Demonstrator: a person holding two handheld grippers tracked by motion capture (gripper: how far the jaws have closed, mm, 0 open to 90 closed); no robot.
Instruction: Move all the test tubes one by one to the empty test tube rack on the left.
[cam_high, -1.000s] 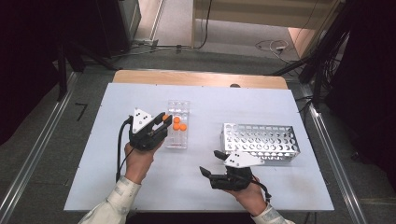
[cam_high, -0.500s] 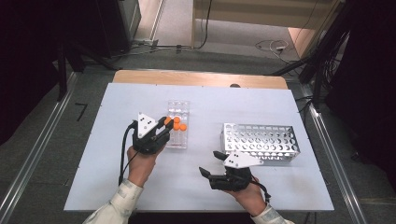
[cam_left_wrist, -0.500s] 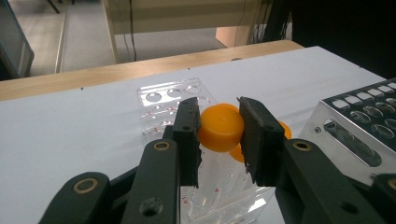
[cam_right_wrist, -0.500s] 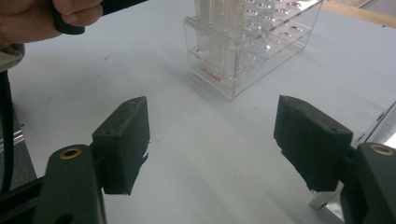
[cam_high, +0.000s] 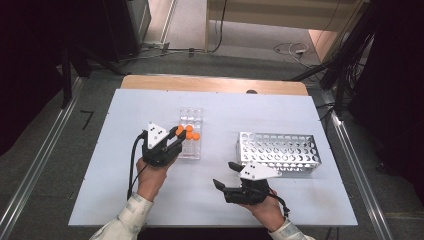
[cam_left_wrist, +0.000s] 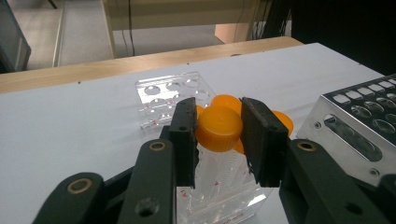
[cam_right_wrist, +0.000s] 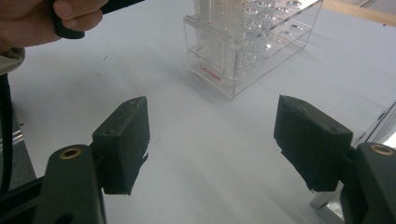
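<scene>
A clear plastic rack (cam_high: 191, 114) stands left of centre on the white table, with a few orange-capped tubes (cam_high: 192, 133) in its near end. My left gripper (cam_high: 178, 136) is at the rack's near left corner. In the left gripper view the left gripper (cam_left_wrist: 218, 135) is shut on the orange cap of one tube (cam_left_wrist: 218, 128). That tube's clear body reaches down into the rack (cam_left_wrist: 163, 95). My right gripper (cam_high: 224, 175) rests open near the front edge, and the right gripper (cam_right_wrist: 212, 135) has nothing between its pads.
A perforated metal rack (cam_high: 277, 150) stands right of centre, just beyond my right gripper; its corner (cam_left_wrist: 359, 116) is close to the right of the tubes. The clear rack (cam_right_wrist: 252, 42) lies ahead of my right gripper. A wooden strip (cam_high: 210, 84) borders the table's far edge.
My left gripper has drifted slightly toward the near side of the table, staying at the rack's corner. The right gripper has not moved.
</scene>
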